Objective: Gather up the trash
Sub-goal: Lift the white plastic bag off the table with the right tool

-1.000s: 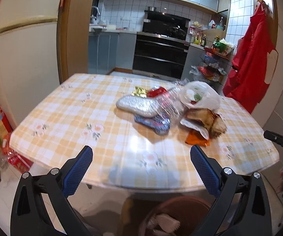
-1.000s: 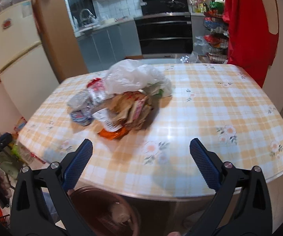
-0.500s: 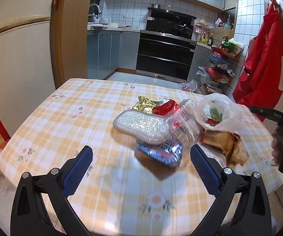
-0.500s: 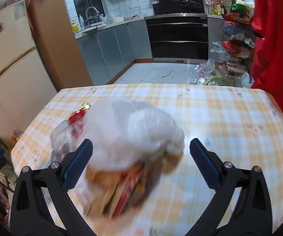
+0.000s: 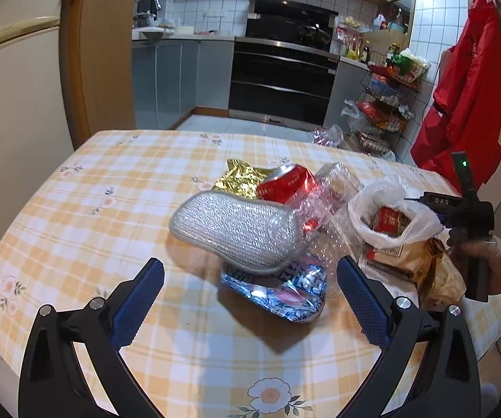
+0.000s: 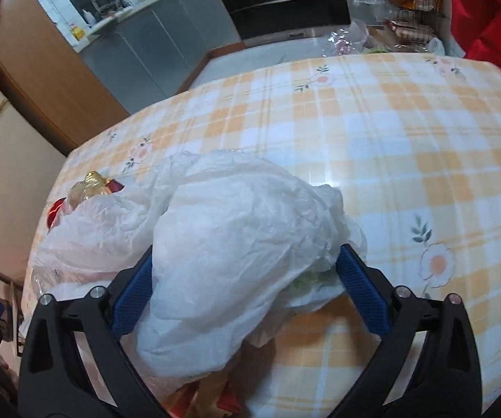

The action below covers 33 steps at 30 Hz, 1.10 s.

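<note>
Left wrist view: left gripper (image 5: 250, 291) jaws wide, holding nothing, hovering just in front of the trash pile on the checked tablecloth (image 5: 76, 216). Pile, taken from the silver mesh pouch (image 5: 236, 231): crumpled blue foil wrapper (image 5: 278, 289) beneath it, red can (image 5: 287, 186) and gold foil (image 5: 240, 177) behind, clear plastic wrap (image 5: 330, 205) touching its right end, white plastic bag (image 5: 389, 209) further right. Right wrist view: right gripper (image 6: 247, 285) jaws wide, straddling the white plastic bag (image 6: 236, 244); pads at its sides, not closed on it.
</note>
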Each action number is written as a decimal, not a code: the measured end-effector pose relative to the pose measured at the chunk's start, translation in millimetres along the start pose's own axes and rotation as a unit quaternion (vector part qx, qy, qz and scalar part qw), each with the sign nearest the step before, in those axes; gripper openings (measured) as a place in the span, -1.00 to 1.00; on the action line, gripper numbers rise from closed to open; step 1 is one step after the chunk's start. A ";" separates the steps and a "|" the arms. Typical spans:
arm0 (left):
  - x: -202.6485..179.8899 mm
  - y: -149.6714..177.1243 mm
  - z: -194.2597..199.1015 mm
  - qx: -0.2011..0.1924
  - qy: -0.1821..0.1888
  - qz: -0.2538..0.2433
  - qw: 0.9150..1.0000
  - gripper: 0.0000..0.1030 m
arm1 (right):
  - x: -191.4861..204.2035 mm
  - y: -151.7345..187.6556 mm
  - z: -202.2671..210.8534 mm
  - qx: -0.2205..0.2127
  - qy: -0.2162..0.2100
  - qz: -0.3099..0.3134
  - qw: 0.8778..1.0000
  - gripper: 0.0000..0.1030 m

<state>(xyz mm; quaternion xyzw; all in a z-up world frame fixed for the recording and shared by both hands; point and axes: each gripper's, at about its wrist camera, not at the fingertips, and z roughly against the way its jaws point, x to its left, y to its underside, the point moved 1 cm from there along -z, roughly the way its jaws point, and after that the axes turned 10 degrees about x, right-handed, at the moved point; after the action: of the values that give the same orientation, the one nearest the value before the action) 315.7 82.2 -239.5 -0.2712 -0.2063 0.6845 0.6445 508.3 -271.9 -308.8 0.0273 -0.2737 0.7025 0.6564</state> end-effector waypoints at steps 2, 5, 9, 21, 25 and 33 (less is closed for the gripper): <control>-2.6 0.8 -3.2 0.004 0.005 -0.002 1.000 0.89 | -4.2 3.2 1.1 0.000 -0.026 -0.008 1.000 0.38; -5.7 2.8 -5.1 0.008 0.009 -0.009 1.000 0.89 | -3.1 5.2 11.5 -0.005 -0.036 -0.005 0.999 0.02; -11.3 5.9 -2.8 0.011 0.015 -0.020 1.000 0.88 | -3.6 9.6 41.0 -0.045 -0.044 -0.015 0.998 -0.12; -63.0 10.5 7.7 0.022 0.077 -0.071 0.994 0.75 | -26.2 61.2 186.3 -0.228 0.003 -0.024 0.973 -0.13; -87.7 7.4 1.9 0.029 0.105 -0.079 0.991 0.72 | -38.0 94.6 203.8 -0.230 0.044 -0.008 0.972 -0.13; -91.4 -3.5 -14.8 0.040 0.095 -0.062 0.993 0.68 | -64.3 152.2 184.6 -0.178 0.052 -0.030 0.982 -0.13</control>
<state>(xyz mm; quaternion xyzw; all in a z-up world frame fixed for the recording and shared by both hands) 329.9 -9.4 -239.0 -0.2957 -0.1332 0.6221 0.7126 315.2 -406.1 -230.8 -0.1179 -0.3589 0.6231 0.6848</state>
